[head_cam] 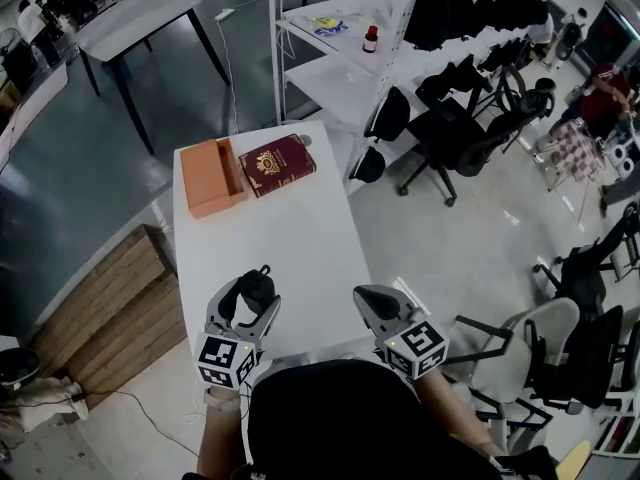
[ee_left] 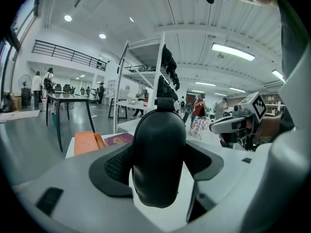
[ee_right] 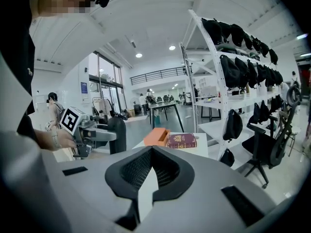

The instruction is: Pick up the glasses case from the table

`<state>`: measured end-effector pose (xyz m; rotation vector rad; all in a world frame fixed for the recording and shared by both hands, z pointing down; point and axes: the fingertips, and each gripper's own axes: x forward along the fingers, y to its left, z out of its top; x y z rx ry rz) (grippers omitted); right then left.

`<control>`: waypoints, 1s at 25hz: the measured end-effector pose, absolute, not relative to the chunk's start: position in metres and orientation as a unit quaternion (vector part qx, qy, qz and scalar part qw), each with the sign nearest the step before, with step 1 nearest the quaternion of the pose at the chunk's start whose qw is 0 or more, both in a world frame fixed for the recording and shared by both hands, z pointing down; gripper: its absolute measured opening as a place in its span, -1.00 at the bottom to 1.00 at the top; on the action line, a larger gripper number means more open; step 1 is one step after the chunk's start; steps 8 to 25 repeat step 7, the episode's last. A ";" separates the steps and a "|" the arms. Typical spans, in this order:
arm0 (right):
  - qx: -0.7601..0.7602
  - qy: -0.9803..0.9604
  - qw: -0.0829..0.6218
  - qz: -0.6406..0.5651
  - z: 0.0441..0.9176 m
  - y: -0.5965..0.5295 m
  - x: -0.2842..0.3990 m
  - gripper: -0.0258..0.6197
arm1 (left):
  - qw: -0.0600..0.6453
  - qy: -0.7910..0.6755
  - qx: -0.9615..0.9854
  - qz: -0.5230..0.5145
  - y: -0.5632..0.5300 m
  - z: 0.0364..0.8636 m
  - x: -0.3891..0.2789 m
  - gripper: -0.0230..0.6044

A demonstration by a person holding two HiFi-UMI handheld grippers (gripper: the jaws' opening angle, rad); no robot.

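Observation:
The glasses case (ee_left: 159,157) is black, smooth and oblong, and it stands upright between the jaws of my left gripper (head_cam: 257,296), which is shut on it. In the head view the case (head_cam: 258,290) is held just above the near end of the white table (head_cam: 290,238). The right gripper view shows the same case (ee_right: 117,133) at the left, clear of the tabletop. My right gripper (head_cam: 372,302) hovers at the table's near right edge with its jaws together and nothing between them.
An open orange box (head_cam: 211,176) and a maroon book (head_cam: 278,164) lie at the table's far end. White shelving (head_cam: 370,58) with black bags and several office chairs (head_cam: 440,138) stand to the right. A wooden pallet (head_cam: 110,308) lies on the floor at the left.

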<state>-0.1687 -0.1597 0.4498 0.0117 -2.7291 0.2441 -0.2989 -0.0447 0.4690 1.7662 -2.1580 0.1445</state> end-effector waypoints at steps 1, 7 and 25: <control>0.006 -0.975 0.202 0.088 0.452 -0.160 -0.168 -0.84 | 0.176 -0.761 0.622 0.049 -0.045 0.470 -0.300 0.15; 0.013 -0.975 0.203 0.088 0.456 -0.162 -0.166 -0.84 | 0.185 -0.762 0.619 0.048 -0.046 0.475 -0.304 0.15; 0.013 -0.975 0.203 0.088 0.456 -0.162 -0.166 -0.84 | 0.185 -0.762 0.619 0.048 -0.046 0.475 -0.304 0.15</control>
